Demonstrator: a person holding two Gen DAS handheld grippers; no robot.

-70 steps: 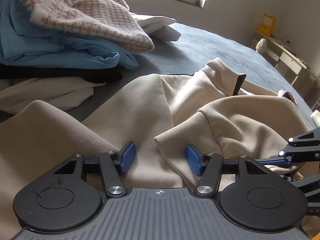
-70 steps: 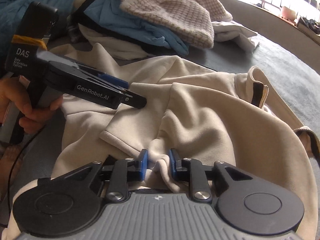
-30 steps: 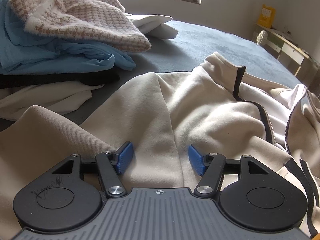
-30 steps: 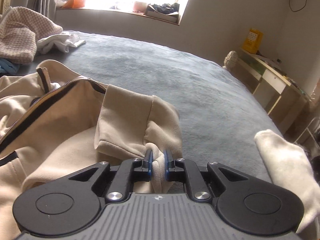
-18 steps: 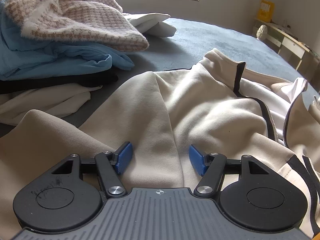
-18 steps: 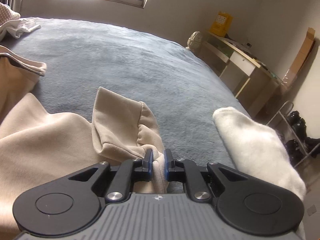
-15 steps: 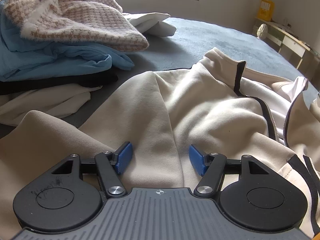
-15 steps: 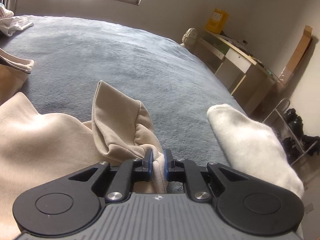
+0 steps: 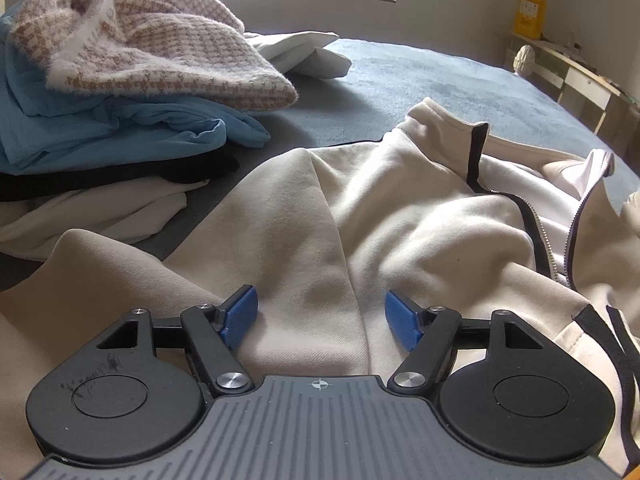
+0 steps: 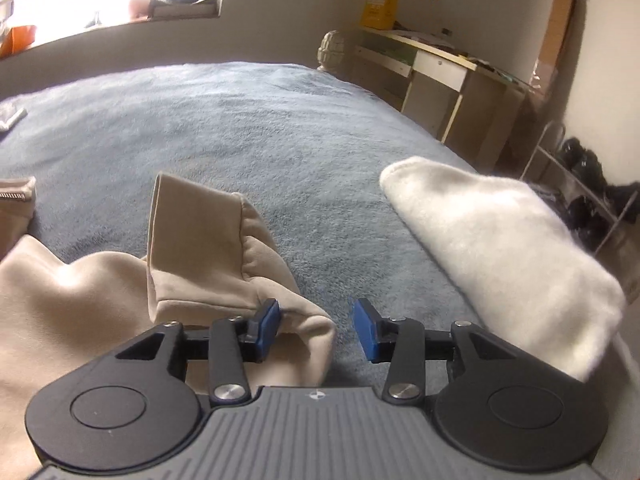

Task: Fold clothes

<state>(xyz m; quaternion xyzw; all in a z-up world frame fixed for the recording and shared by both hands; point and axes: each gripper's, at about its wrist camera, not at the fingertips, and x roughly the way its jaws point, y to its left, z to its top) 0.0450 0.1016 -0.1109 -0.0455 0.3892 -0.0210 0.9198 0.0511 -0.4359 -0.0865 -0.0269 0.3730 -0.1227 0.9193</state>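
A beige zip-up jacket (image 9: 400, 216) with black trim lies crumpled on the grey-blue bed, collar toward the far side. My left gripper (image 9: 320, 316) is open and empty, hovering low over the jacket's body near a seam. In the right wrist view the jacket's sleeve cuff (image 10: 208, 248) lies on the bed (image 10: 240, 120). My right gripper (image 10: 316, 330) is open; the sleeve end rests loose between the fingers, against the left finger (image 10: 266, 328).
A pile of clothes sits at the left: a houndstooth sweater (image 9: 152, 56), a blue garment (image 9: 100, 132), black and white pieces beneath. A white fluffy item (image 10: 500, 248) lies at the bed's right edge. A desk (image 10: 440, 76) and a shoe rack stand beyond.
My right gripper carried the sleeve out to the right across the bed, then opened and let it go. My left gripper stayed open over the jacket, barely moving.
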